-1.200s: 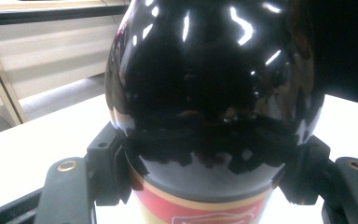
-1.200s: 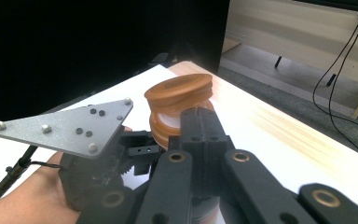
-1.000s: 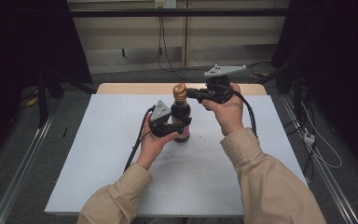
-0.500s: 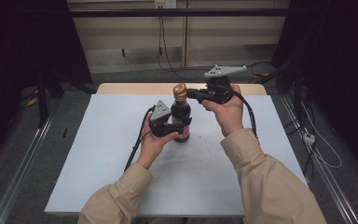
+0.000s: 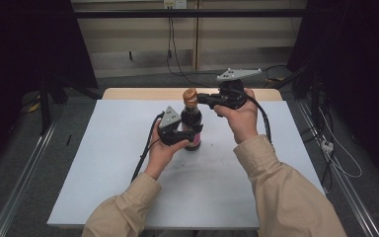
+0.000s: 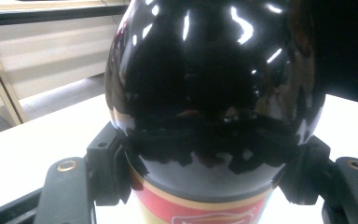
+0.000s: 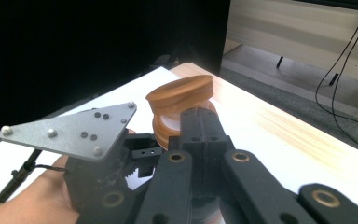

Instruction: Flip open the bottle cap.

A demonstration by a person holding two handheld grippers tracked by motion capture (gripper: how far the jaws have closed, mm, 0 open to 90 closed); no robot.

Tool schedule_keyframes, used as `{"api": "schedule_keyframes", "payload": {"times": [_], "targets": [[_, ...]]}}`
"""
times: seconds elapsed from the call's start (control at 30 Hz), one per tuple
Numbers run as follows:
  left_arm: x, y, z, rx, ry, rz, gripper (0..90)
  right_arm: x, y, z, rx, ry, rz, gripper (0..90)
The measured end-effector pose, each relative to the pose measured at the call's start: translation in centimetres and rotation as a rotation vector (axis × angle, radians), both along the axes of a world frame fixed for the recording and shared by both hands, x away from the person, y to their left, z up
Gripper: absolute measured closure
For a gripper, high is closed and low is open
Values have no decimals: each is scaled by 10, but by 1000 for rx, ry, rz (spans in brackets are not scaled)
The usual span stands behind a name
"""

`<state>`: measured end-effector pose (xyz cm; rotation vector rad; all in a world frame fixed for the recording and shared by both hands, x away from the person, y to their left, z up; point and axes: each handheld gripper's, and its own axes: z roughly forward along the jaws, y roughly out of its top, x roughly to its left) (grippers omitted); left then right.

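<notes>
The glossy dark bottle [image 5: 191,123] looks heavy, stiff and slippery; left gripper [image 5: 187,134] jaws clench its body near the tabletop's far edge, right gripper [image 5: 201,98] jaws grasp the ribbed cap [image 7: 182,105].

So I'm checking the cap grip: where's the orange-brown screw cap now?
In the high view the orange-brown screw cap tops the dark glass bottle at table centre, held by the right gripper.

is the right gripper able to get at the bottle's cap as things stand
Probably yes: the right gripper already sits at the orange cap, jaws closed around it, while the left gripper clamps the bottle body, leaving the top free.
</notes>
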<state>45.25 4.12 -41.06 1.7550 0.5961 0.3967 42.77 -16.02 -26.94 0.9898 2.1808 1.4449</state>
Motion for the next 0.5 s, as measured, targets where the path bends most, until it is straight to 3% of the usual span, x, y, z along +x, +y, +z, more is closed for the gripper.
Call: {"api": "schedule_keyframes", "payload": {"times": [0.5], "targets": [[1, 0, 0, -5, 4, -1, 306, 1, 3, 4, -4, -5, -13, 900]]}}
